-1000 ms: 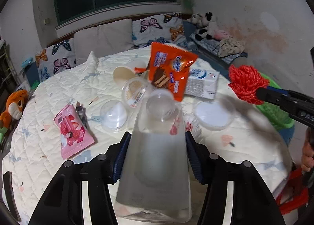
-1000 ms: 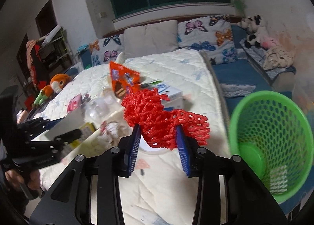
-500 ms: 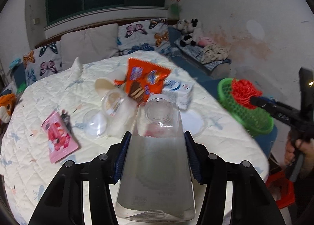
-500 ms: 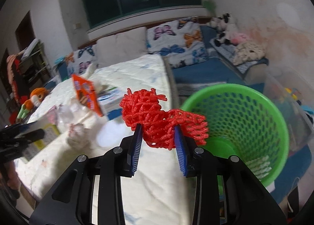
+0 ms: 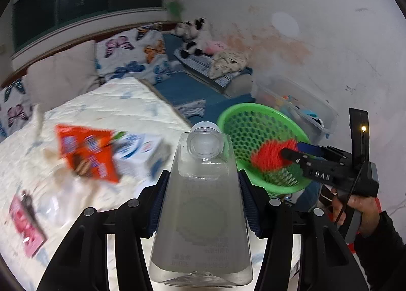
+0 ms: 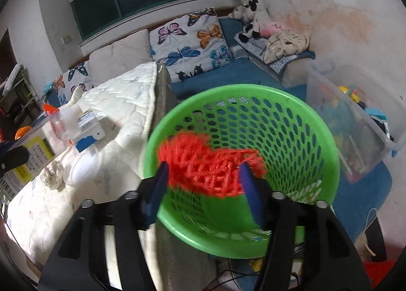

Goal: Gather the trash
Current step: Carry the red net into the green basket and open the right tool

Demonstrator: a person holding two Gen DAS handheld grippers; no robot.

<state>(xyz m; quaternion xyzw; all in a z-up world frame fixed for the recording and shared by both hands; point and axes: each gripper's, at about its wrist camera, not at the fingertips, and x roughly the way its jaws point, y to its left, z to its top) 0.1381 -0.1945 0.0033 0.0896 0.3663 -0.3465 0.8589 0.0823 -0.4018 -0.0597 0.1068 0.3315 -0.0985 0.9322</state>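
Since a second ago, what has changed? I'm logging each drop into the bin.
The right gripper carried the red mesh netting from above the bed across to the green basket; its fingers have spread, so the netting looks just released or about to drop. The left gripper also swung toward the basket. Unchanged: it stays clamped on the clear bottle, and the orange wrapper lies on the bed.

The mouth of the green basket was open upward, but the red net and the right gripper filled its near side; the far side stayed free. The clear storage box stood just beside the basket, w/ little gap between. The mattress edge closed the other side. The left gripper w/ the bottle was near the rim.
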